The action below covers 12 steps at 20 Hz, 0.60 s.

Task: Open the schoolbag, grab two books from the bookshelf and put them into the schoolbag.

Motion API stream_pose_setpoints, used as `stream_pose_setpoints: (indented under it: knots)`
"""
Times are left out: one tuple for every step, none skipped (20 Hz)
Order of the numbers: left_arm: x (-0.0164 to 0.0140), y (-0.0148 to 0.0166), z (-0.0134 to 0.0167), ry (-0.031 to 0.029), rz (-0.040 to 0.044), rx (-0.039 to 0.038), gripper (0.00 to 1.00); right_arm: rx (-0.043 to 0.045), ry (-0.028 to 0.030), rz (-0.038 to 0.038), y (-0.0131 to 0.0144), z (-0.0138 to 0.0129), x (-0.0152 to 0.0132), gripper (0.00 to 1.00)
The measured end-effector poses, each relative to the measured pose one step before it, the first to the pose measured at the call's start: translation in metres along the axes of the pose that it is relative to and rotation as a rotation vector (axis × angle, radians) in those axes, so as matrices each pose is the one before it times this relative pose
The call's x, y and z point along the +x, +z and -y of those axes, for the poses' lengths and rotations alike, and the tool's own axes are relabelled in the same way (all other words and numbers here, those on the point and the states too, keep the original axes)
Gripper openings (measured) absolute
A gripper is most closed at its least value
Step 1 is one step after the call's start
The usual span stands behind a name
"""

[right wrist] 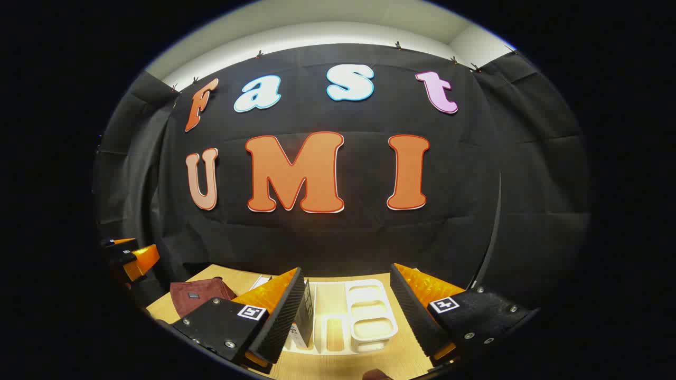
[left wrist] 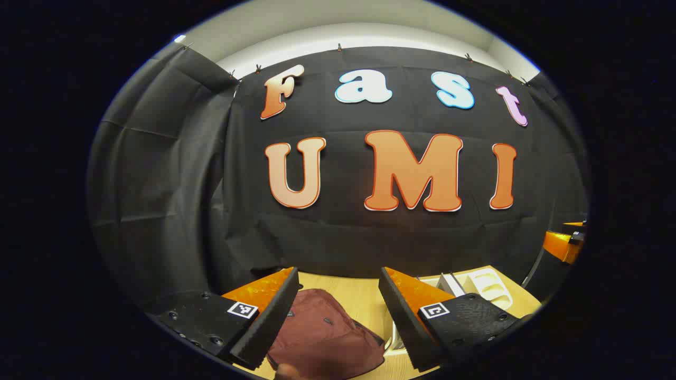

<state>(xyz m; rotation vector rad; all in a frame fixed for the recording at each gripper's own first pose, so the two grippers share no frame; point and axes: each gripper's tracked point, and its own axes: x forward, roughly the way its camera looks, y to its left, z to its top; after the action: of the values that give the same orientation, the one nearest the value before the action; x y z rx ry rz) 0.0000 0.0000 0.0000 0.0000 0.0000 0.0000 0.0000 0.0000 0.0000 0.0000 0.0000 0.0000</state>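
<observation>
Both tools are held level above the near edge of the table [right wrist: 401,353], pointing at the draped black wall. The left tool [left wrist: 338,311] is released, its 2 wedge-shaped fingers spread wide with nothing between them but air; below the gap, closer to its left finger, lies the schoolbag [left wrist: 322,338], a soft maroon fabric bag slumped flat on the pale wood-grain table, closed as far as can be seen. In the right gripper view the same bag sits at the far left of the table, with the left tool showing at the left edge beyond it. The right tool [right wrist: 346,311] is likewise released, fingers wide apart and empty. Under its gap stands the white bookshelf [right wrist: 369,311], a smooth plastic rack with rounded slots and dividers; a dark-covered book [right wrist: 305,314] stands upright in its left part, just beside the right tool's left finger, whether touching I cannot tell. Bag and rack sit well apart on the table.
</observation>
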Motion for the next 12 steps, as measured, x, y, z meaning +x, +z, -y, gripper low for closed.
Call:
stream_pose_setpoints:
  knots:
    - [0.00125,0.00550,0.00175,-0.00445,0.01424,0.00157,0.95,0.00255,-0.00640,0.00590,0.00476,0.00301,0.00156,0.96]
    - [0.00158,0.00678,0.00092,0.00139,0.01167,-0.00103,0.95,0.00618,-0.00436,0.01425,0.00688,0.00129,0.00139,0.96]
    - [0.00100,0.00312,0.00315,-0.00593,0.00565,-0.00393,0.95,0.00687,-0.00350,0.01838,0.00819,0.00124,0.00087,1.00]
    - [0.00040,0.00285,0.00219,-0.00564,0.00561,-0.00482,0.95,0.00204,-0.00087,0.01507,0.00508,0.00010,0.00091,1.00]
    - [0.00092,0.00151,0.00002,-0.00039,0.00455,-0.00395,0.95,-0.00358,-0.00254,0.00898,0.00296,0.00032,0.00099,0.96]
    - [0.00028,0.00020,-0.00141,-0.00035,0.00079,-0.00448,0.95,-0.00605,-0.00336,0.00340,-0.00003,0.00064,0.00043,0.96]
    - [0.00033,-0.00094,-0.00085,0.00012,-0.00242,-0.00555,0.95,-0.00500,-0.00343,-0.00120,-0.00105,0.00046,-0.00046,0.96]
    - [0.00022,-0.00206,-0.00093,-0.00123,-0.00347,-0.00726,0.95,-0.00284,-0.00218,-0.00449,-0.00241,0.00043,0.00033,0.96]
    - [-0.00135,-0.00204,-0.00132,-0.00097,-0.00475,-0.00812,0.95,0.00057,-0.00154,-0.00654,-0.00309,-0.00002,-0.00078,0.96]
    - [-0.00103,-0.00227,-0.00084,-0.00517,0.00094,-0.01025,0.95,0.00298,-0.00064,-0.00470,-0.00263,0.00035,-0.00143,0.96]
    - [-0.00038,0.00199,-0.00134,-0.00121,0.00386,-0.00908,0.95,0.00374,-0.00192,-0.00294,-0.00107,-0.00002,-0.00136,0.96]
    - [-0.00111,0.00129,-0.00339,0.00246,0.00694,-0.00570,0.95,-0.00022,-0.00074,-0.00319,-0.00080,-0.00011,-0.00163,0.96]
